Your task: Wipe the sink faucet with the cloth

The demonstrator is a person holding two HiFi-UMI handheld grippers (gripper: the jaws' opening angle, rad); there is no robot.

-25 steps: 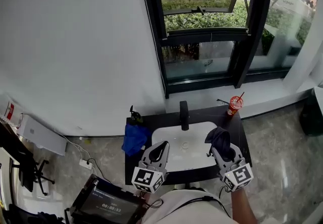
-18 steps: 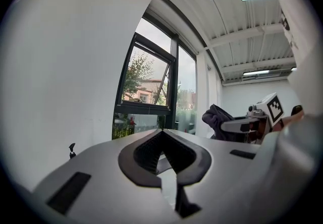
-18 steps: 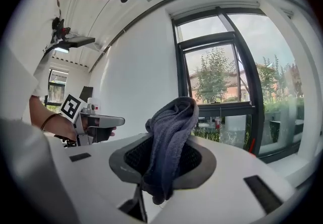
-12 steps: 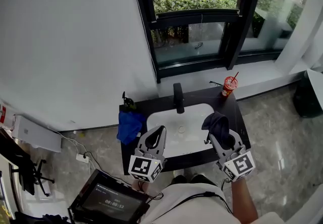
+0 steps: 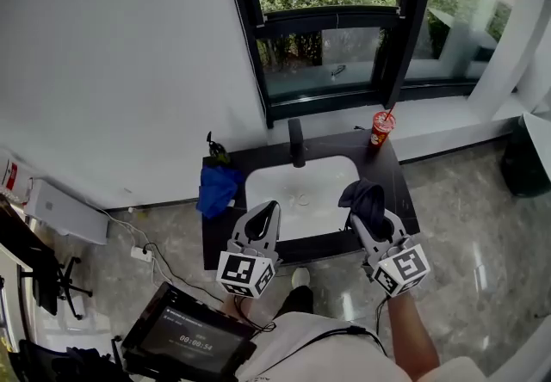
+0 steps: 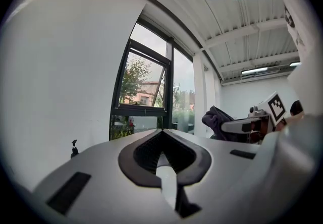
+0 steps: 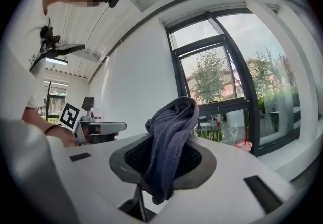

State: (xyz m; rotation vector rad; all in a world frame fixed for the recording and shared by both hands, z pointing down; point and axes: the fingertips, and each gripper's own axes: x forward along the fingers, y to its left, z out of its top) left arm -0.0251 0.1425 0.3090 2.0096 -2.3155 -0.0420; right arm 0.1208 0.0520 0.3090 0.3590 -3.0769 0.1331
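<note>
Right gripper (image 7: 162, 163): bunched, perhaps knitted cloth (image 7: 172, 129)

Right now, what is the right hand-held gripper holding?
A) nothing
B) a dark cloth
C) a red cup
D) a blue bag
B: in the right gripper view, the right hand-held gripper has its jaws closed on a dark cloth that stands up bunched between them.
</note>
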